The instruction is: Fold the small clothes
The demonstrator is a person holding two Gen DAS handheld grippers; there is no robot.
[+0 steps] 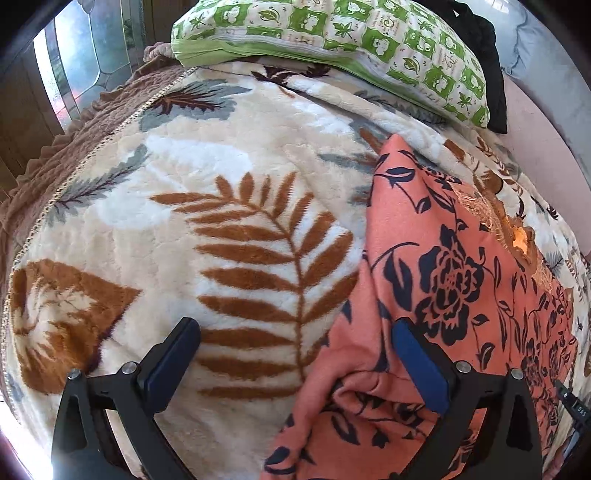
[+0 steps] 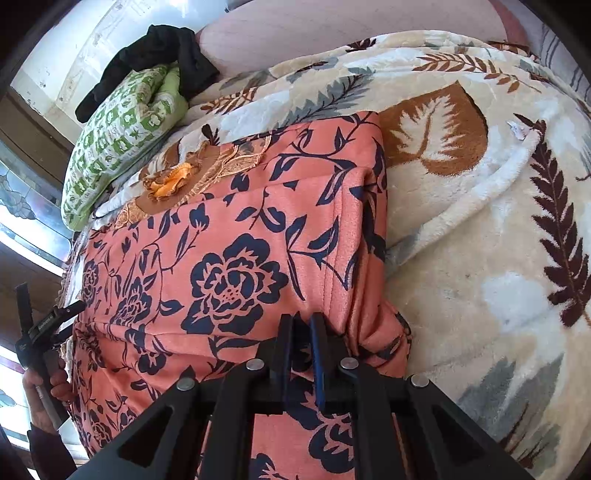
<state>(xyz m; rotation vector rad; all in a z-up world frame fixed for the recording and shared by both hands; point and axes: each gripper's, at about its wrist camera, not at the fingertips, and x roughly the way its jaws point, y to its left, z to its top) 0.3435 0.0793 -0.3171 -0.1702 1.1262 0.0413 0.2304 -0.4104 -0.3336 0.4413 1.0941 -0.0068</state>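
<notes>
My right gripper (image 2: 303, 332) pinches the near edge of the coral floral garment (image 2: 229, 266), lying on the leaf-print blanket (image 1: 221, 221) at frame centre. My left gripper (image 1: 295, 350) hangs spread over its other edge. I judge a fold is underway; next, close left, carry across.

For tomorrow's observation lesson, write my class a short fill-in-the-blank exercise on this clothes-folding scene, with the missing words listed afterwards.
1. The right tool is ____ on the orange floral garment.
2. The left tool has its fingers ____.
3. The garment lies on a fleece blanket printed with ____.
4. The checked pillow is white and ____.

Missing words: shut; open; leaves; green
</notes>
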